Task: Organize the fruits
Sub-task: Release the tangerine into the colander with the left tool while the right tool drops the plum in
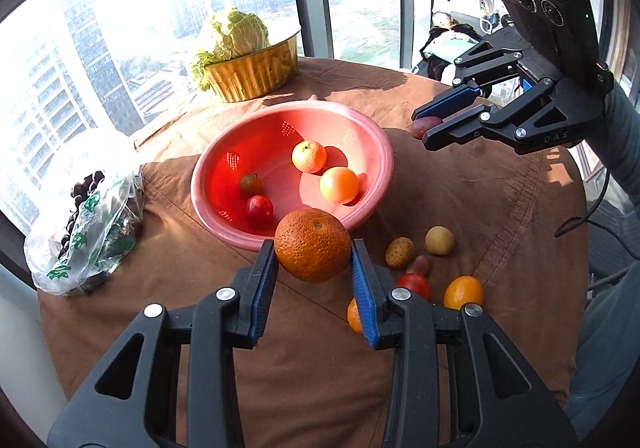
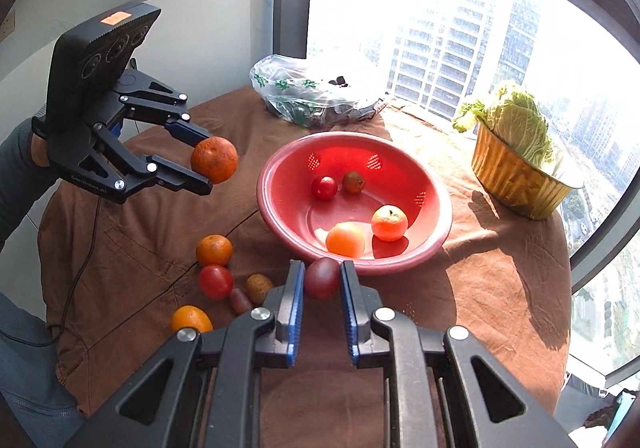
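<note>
1. The left tongs (image 1: 313, 248) gripped a large orange (image 1: 313, 245) between their blue pads, holding it in the air just short of the near rim of the red colander (image 1: 376, 136), which sat around the middle of the cloth-covered bench (image 1: 500, 200).
2. The right tongs (image 2: 322, 278), closed almost fully, pinched a small dark-red fruit (image 2: 321, 277) by its sides, likewise held above the bench at the colander's rim.
3. Four fruits already lay inside the colander: two pale oranges and two small tomatoes, one red and one darker.
4. Loose fruit waited on the cloth toward the bench edge nearest the person, among them a red tomato (image 2: 216, 282), a small orange (image 2: 214, 250) and a brown-skinned fruit (image 2: 259, 288).
5. A bag of grapes (image 1: 88, 232) and a gold bowl with a cabbage (image 1: 240, 36) stood along the window-side edge.
6. Risk, as judged: both loads were converging on one colander, so the tongs could knock together over the rim and jar a fruit loose.
7. The orange was round and held only at its widest line; a tilt could roll it out. Dropped from height, either fruit might bounce off those inside and onto the bench.
</note>
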`<action>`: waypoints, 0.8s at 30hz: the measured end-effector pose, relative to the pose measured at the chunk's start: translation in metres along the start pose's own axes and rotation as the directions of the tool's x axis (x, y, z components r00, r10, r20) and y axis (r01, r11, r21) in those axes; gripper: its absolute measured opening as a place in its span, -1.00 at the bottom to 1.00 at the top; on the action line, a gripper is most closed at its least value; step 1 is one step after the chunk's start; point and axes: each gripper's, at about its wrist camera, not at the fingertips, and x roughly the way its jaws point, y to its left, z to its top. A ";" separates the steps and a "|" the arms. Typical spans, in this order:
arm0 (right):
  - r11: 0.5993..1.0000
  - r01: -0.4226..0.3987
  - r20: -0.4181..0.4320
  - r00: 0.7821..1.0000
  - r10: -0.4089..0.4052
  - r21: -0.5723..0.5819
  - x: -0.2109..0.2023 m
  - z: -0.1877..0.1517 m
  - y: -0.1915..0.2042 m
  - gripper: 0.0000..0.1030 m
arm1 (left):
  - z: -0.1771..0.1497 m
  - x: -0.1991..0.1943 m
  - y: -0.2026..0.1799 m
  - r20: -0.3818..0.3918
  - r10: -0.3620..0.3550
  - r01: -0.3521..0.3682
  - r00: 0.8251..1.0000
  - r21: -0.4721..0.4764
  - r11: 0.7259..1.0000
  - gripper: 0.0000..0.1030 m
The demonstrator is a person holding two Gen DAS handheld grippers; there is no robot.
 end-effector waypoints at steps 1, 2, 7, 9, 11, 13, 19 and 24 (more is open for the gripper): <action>1.000 0.005 -0.003 1.000 -0.005 -0.001 0.004 0.005 -0.004 -0.62 | 0.006 0.006 0.002 -0.011 0.002 -0.002 1.000 0.010 1.000 -0.34; 1.000 0.009 -0.008 1.000 -0.009 -0.001 0.008 0.011 -0.009 -0.62 | 0.012 0.012 0.004 -0.022 0.003 -0.002 1.000 0.018 1.000 -0.34; 1.000 0.015 -0.053 0.998 -0.015 0.001 0.037 0.029 -0.028 -0.62 | 0.032 0.042 0.010 -0.066 -0.001 0.004 0.998 0.042 0.999 -0.34; 1.000 0.015 -0.078 0.997 -0.016 -0.008 0.051 0.031 -0.031 -0.62 | 0.035 0.056 0.013 -0.088 0.000 0.004 0.996 0.046 0.999 -0.34; 1.000 0.020 -0.099 0.995 -0.021 -0.015 0.063 0.032 -0.034 -0.62 | 0.034 0.069 0.016 -0.104 -0.009 0.013 0.995 0.039 0.999 -0.34; 1.000 0.020 -0.115 0.993 -0.022 -0.017 0.073 0.033 -0.037 -0.62 | 0.033 0.081 0.019 -0.121 -0.012 0.016 0.993 0.036 0.999 -0.34; 1.000 0.023 -0.144 0.989 -0.025 -0.015 0.092 0.036 -0.046 -0.62 | 0.032 0.098 0.026 -0.140 -0.005 0.010 0.990 0.037 0.999 -0.34; 0.999 0.028 -0.170 0.985 -0.032 -0.022 0.106 0.035 -0.051 -0.62 | 0.033 0.100 0.032 -0.135 -0.005 0.009 0.991 0.027 1.000 -0.32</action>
